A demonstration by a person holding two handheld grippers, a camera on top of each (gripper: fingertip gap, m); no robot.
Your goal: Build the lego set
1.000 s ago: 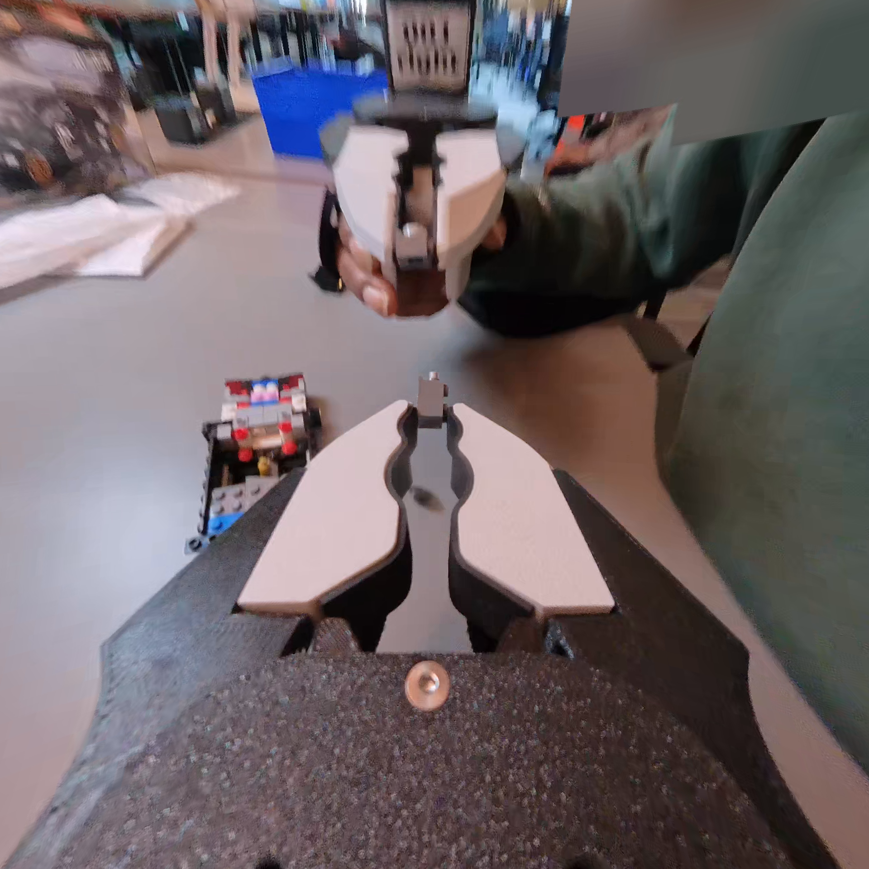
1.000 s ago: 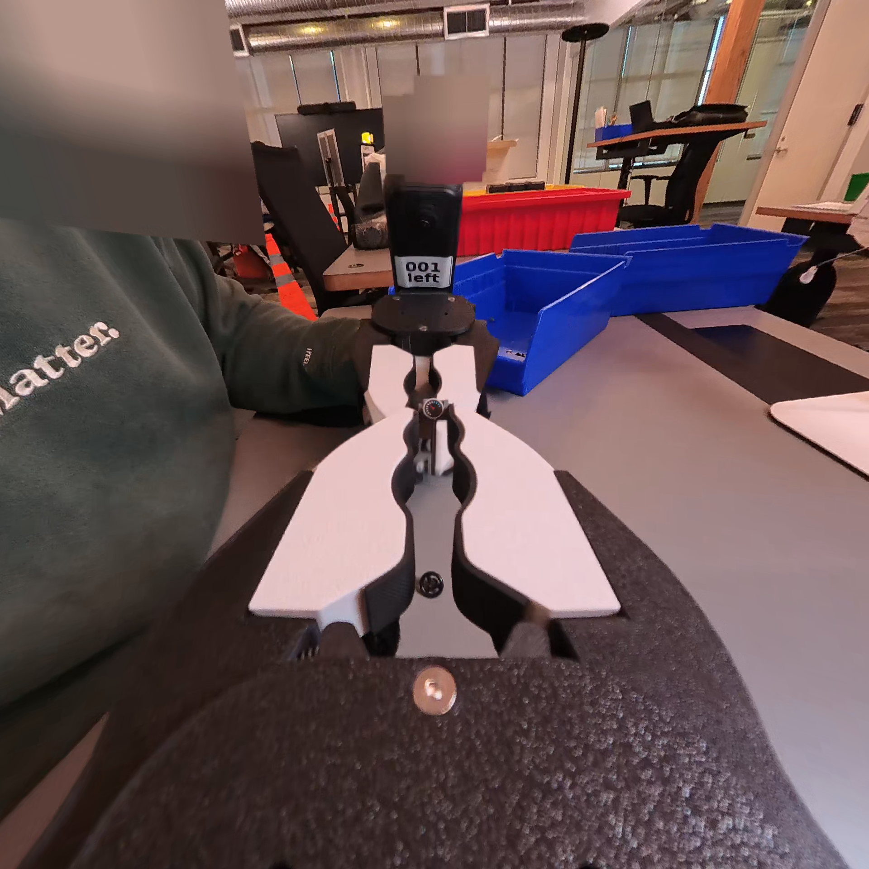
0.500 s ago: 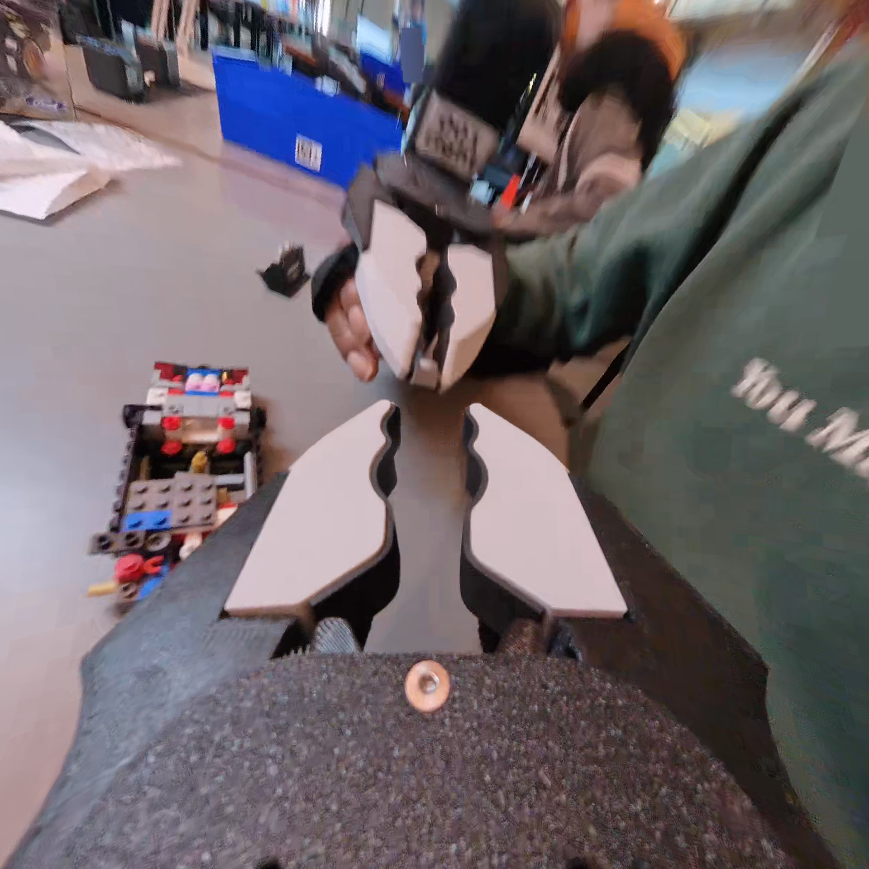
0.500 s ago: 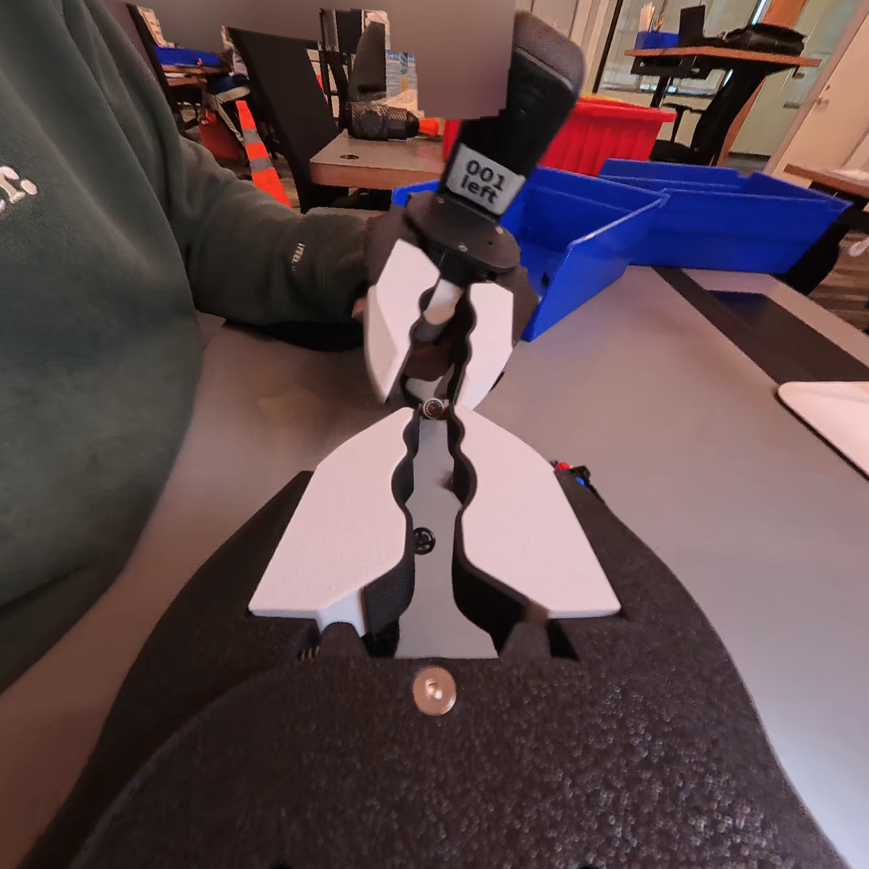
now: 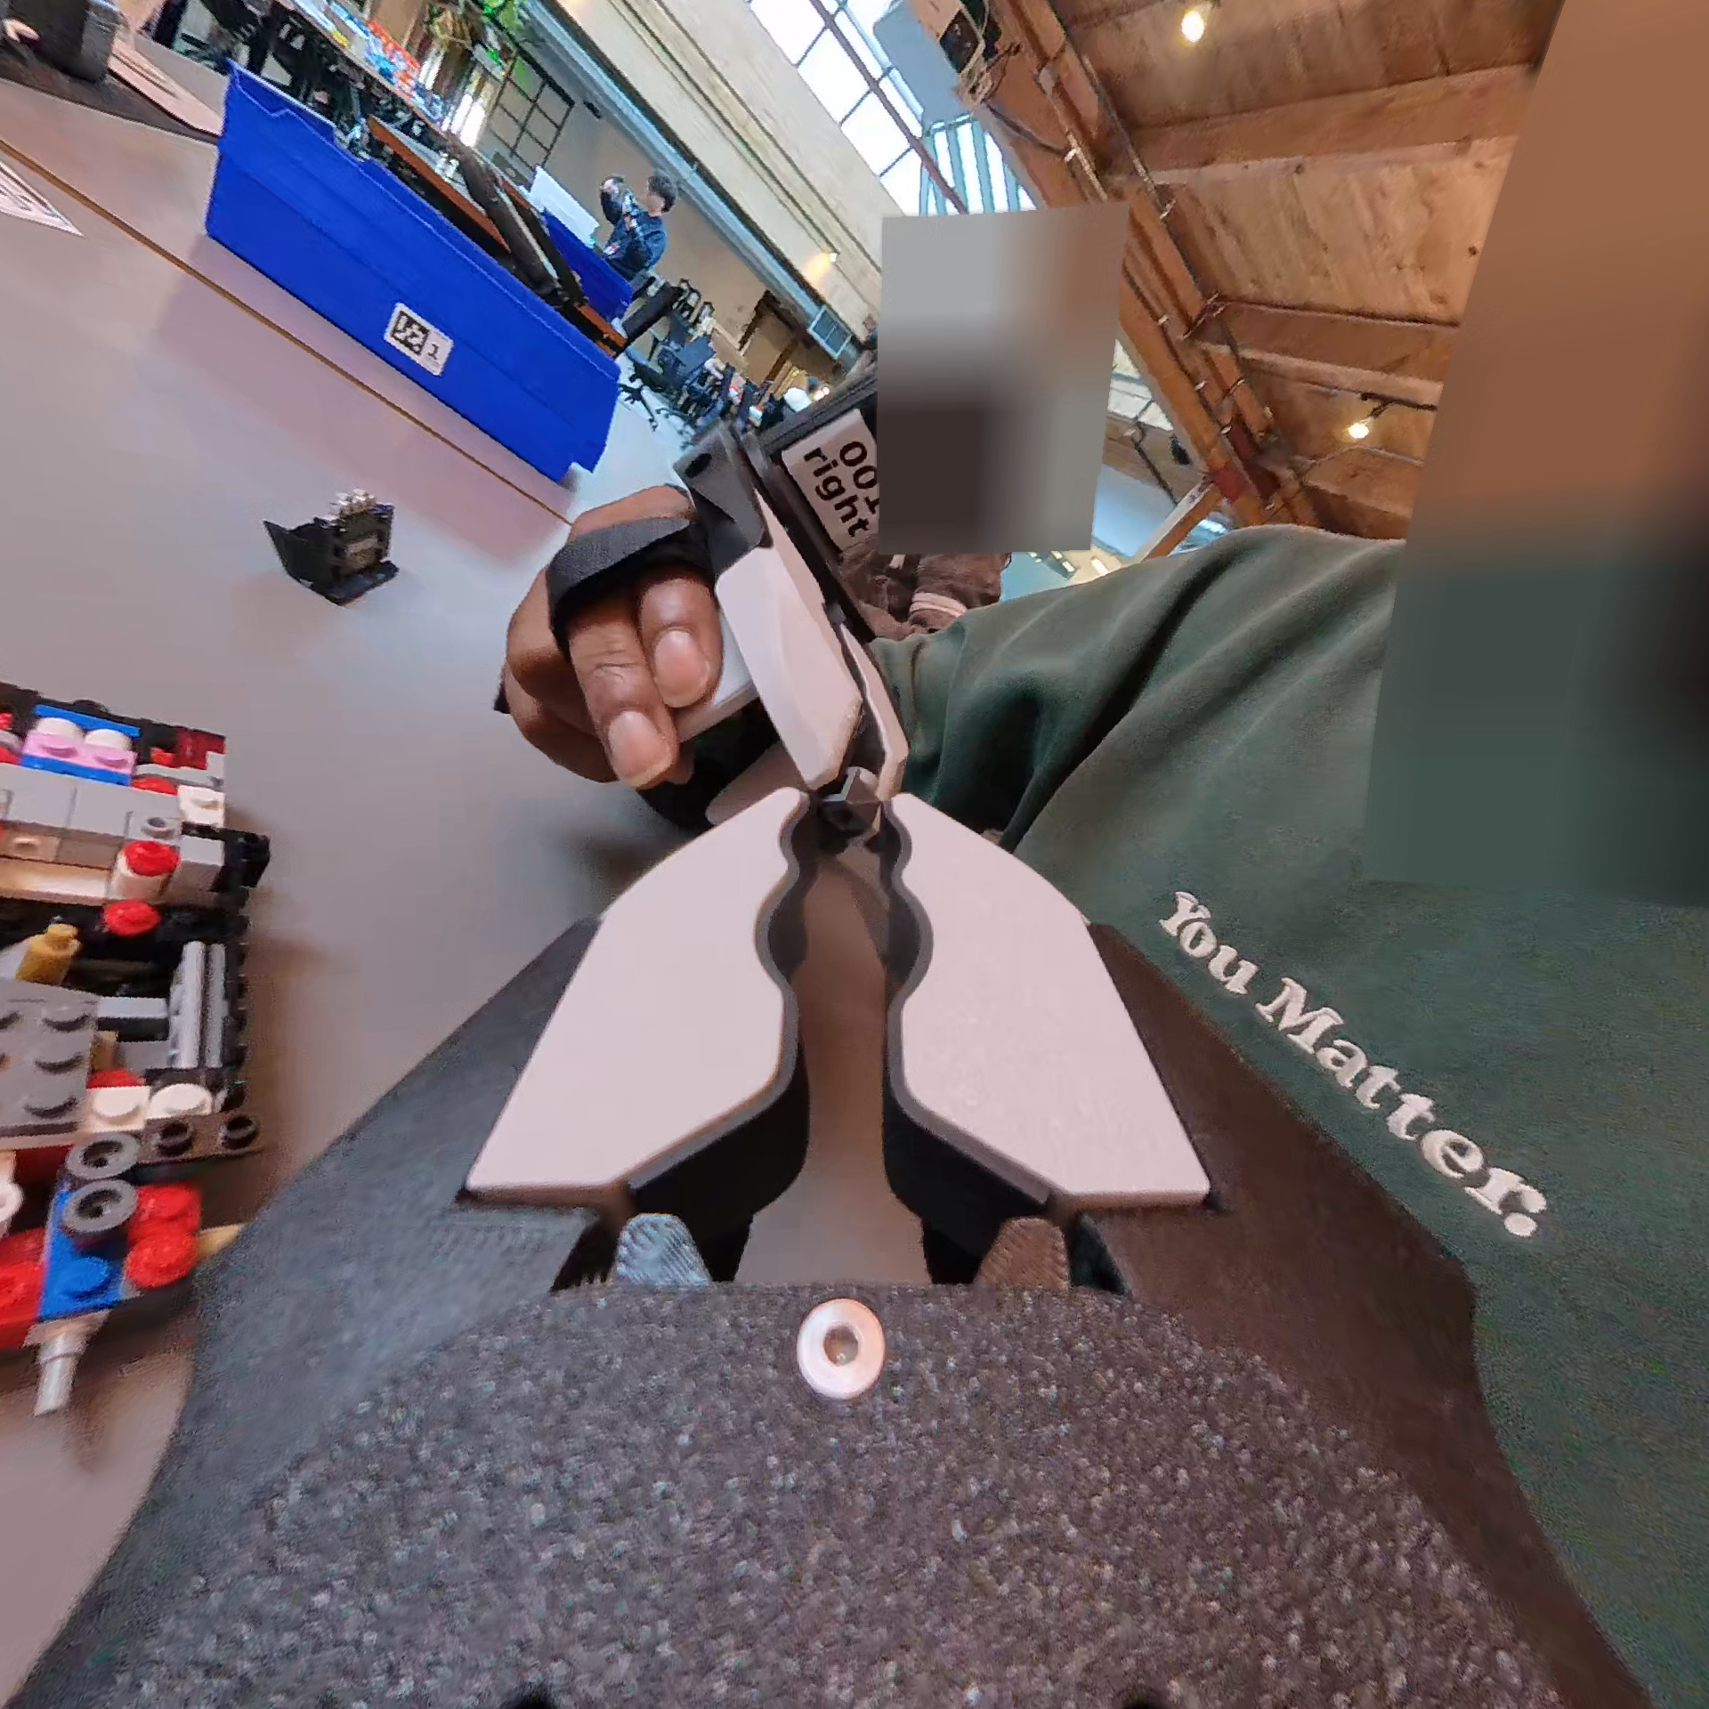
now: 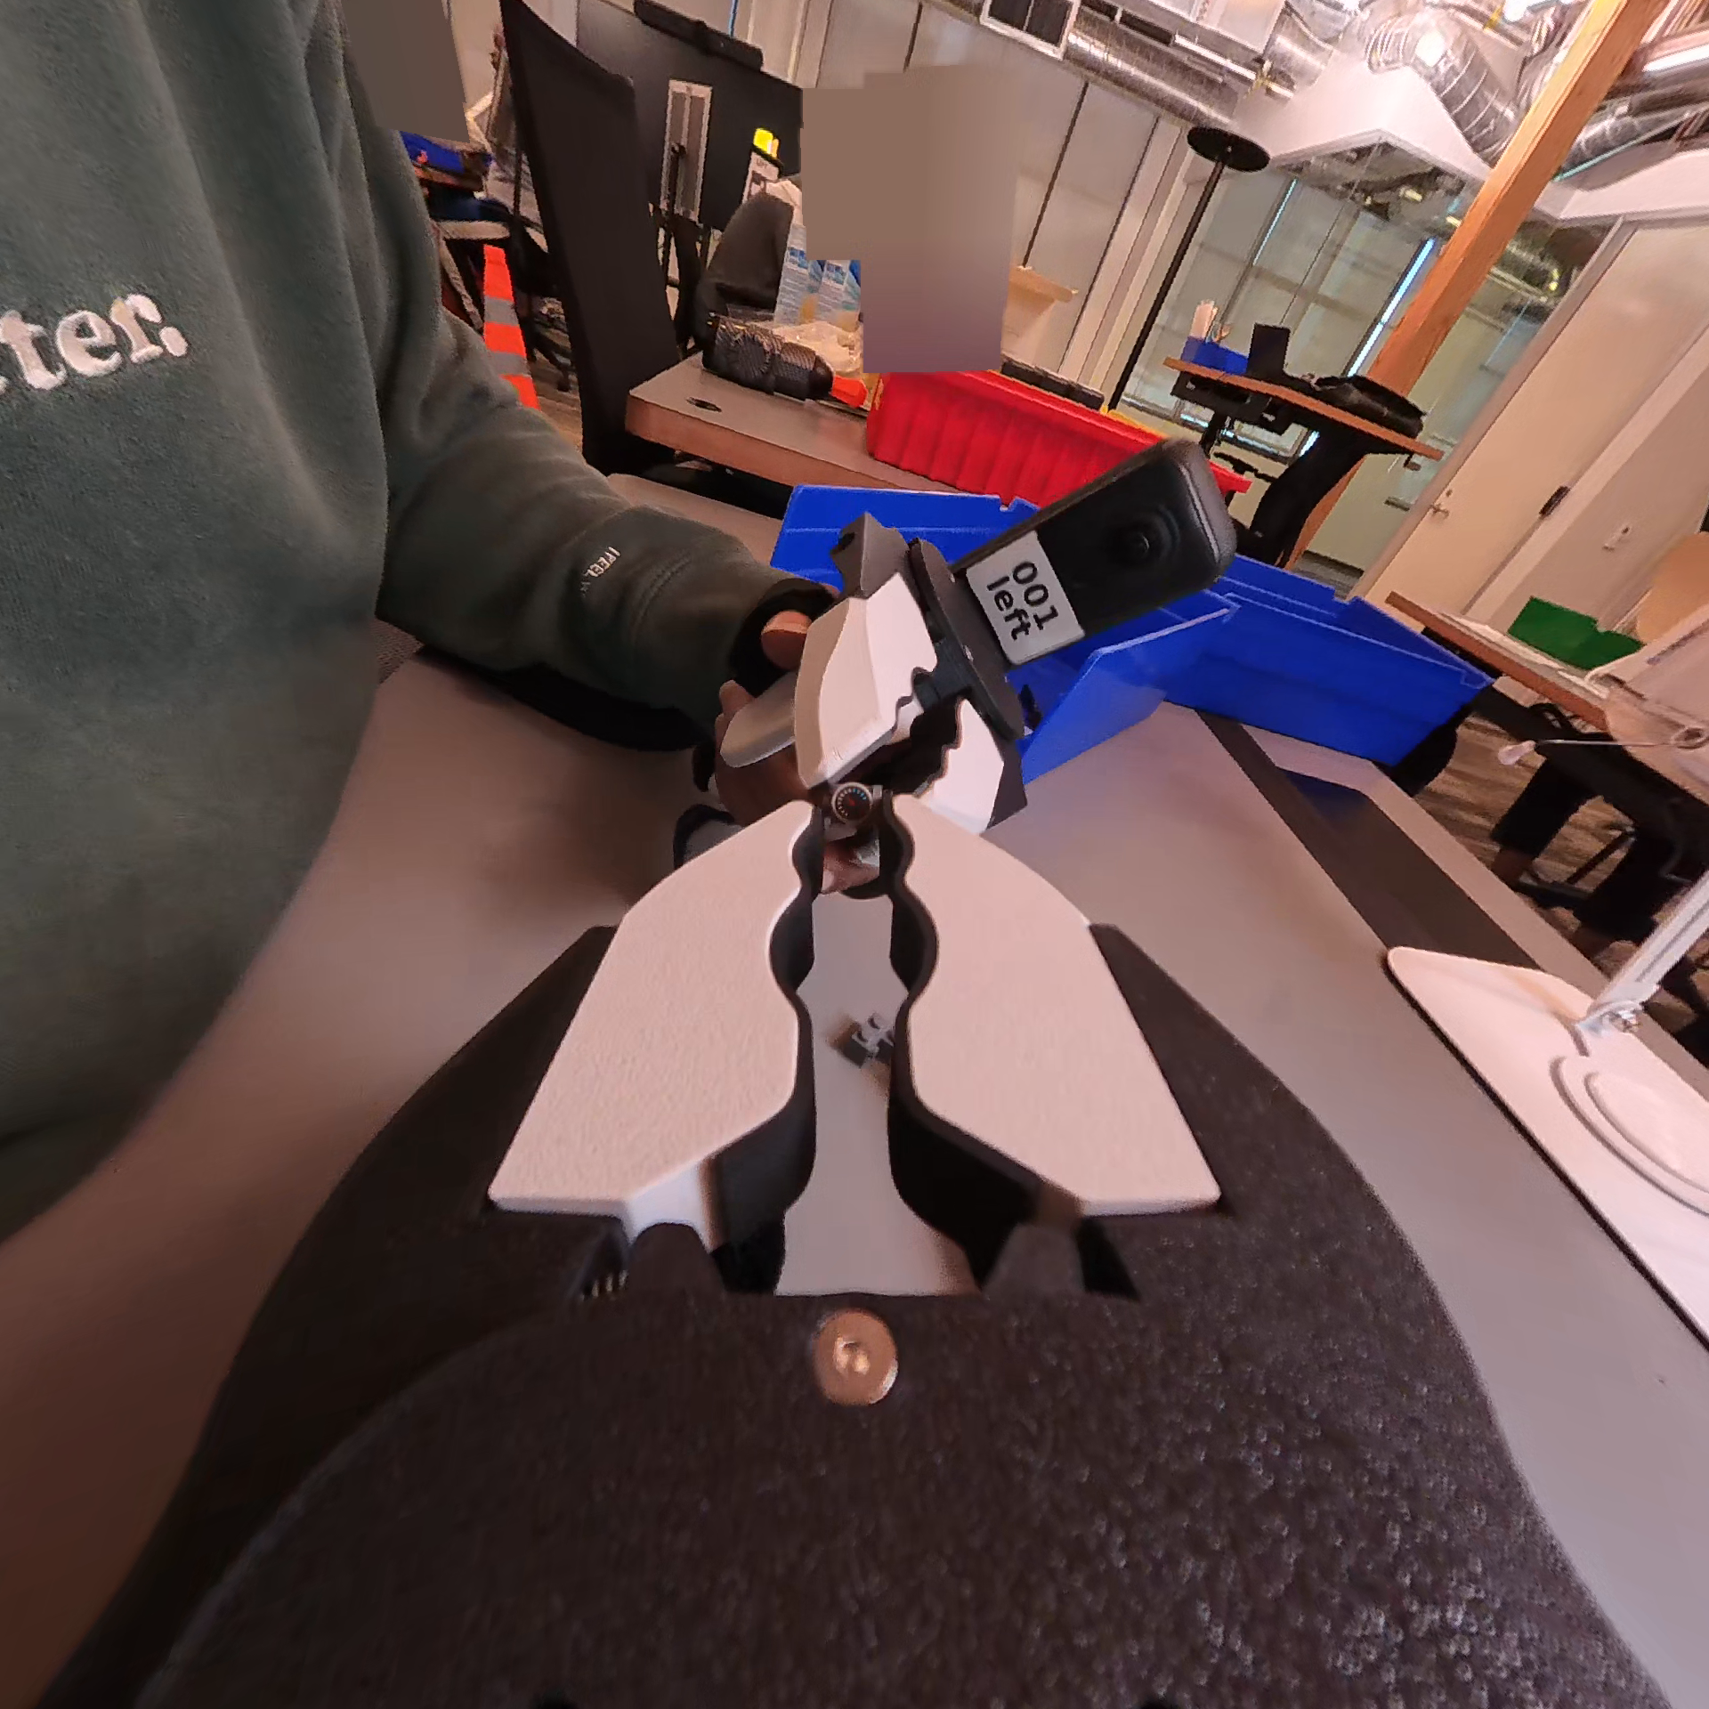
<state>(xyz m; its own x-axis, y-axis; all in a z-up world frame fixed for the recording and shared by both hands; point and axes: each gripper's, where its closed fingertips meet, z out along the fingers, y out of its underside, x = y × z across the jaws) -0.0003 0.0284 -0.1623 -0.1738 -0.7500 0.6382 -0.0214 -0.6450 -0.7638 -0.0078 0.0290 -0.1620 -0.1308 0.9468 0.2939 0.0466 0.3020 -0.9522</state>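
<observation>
My left gripper [image 5: 846,812] and right gripper [image 6: 846,818] meet tip to tip above the table. A small dark grey lego piece [image 5: 846,814] with a round dial face [image 6: 847,801] sits between both pairs of tips. The right gripper is shut on it. The left gripper's fingers are drawn in close on its sides. The right gripper also shows from outside [image 5: 855,777], as does the left [image 6: 855,786]. The partly built lego model [image 5: 111,971] lies on the table at the left. A small loose grey piece [image 6: 869,1036] lies on the table under my right gripper.
A small black lego sub-assembly [image 5: 338,547] stands farther out on the grey table [image 5: 388,740]. Blue bins [image 5: 398,268] [image 6: 1248,647] and a red bin [image 6: 999,435] stand at the back. A white lamp base [image 6: 1554,1073] is at the right. The person's green sweatshirt [image 5: 1341,925] is close by. Only a small space, under 4 cm, lies between the two pairs of fingers. The small loose grey piece [image 6: 869,1036] is about 12 cm from both grippers' fingertips.
A second ago my left gripper held a small grey piece, then it opened. Now its fingers have closed in on the piece in the right gripper. Both grippers have tilted.
</observation>
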